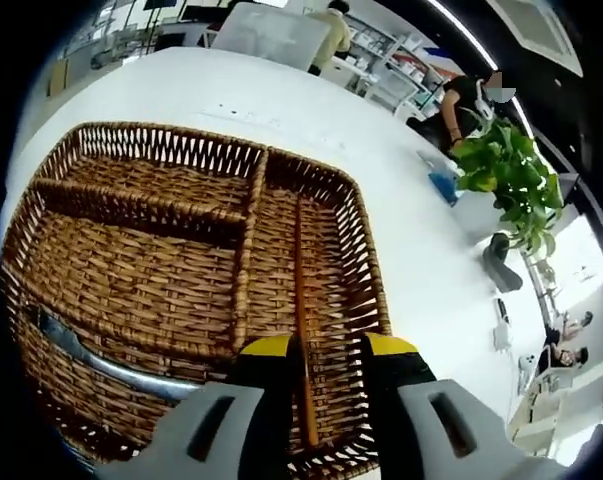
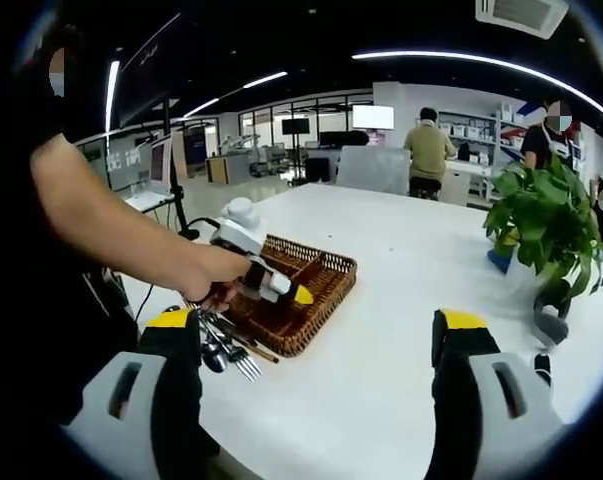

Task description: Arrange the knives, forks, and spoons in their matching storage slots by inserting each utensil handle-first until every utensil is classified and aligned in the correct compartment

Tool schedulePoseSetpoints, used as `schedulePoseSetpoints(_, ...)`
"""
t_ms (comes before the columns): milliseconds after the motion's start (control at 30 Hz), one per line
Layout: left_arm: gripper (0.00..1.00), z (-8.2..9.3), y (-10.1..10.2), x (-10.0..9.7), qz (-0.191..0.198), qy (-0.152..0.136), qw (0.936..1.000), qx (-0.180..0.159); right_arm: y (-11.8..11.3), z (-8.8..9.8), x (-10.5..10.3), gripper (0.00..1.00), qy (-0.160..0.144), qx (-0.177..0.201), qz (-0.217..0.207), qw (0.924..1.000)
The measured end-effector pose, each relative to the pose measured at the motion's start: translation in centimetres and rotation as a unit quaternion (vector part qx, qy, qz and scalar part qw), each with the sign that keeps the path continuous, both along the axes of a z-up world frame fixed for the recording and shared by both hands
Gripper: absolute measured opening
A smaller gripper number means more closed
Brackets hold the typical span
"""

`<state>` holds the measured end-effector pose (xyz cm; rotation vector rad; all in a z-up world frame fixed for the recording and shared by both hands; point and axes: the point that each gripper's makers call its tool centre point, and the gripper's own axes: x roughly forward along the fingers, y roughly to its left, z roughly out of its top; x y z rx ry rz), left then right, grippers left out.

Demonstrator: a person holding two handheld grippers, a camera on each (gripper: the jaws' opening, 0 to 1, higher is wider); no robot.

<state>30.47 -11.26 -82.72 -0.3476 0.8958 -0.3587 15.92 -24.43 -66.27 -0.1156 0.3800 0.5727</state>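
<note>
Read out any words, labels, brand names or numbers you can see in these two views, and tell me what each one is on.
No legible text.
Lit wall screen behind the seated person: bright, too blurred to read.
Brown woven wicker tray, wooden-handled utensil between the left gripper jaws, and the yellow-tipped grey right gripper: no markings visible.

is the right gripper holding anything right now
No, the right gripper stands wide open over the bare white table, with nothing between its jaws.
</note>
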Motion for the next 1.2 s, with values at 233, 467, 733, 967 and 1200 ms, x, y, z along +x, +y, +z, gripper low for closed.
schedulePoseSetpoints(233, 0.54, 1.8, -0.7, 0.1, -0.055, -0.061, 0.9964, -0.019, 0.3, -0.1, 0.2, 0.99, 0.000, 0.002, 0.004, 1.0000)
schedulePoseSetpoints(467, 0.60, 4.1, 0.1, -0.1, -0.106, -0.120, 0.9867, -0.024, 0.9, 0.5, 0.4, 1.00, -0.003, 0.007, 0.012, 0.9999)
schedulePoseSetpoints(733, 0.79, 9.2, 5.0, -2.2, -0.203, -0.235, 0.9500, -0.032, 2.1, 0.3, 1.2, 1.00, -0.005, 0.015, 0.022, 0.9996)
schedulePoseSetpoints(967, 0.86, 10.7, 11.2, -3.6, -0.223, -0.267, 0.9376, 0.005, 2.3, 0.0, 2.2, 1.00, -0.011, 0.005, 0.008, 0.9999)
schedulePoseSetpoints(1200, 0.95, 11.4, 15.3, -5.0, -0.225, -0.282, 0.9324, 0.015, 2.5, 0.2, 2.2, 1.00, -0.016, -0.007, 0.002, 0.9999)
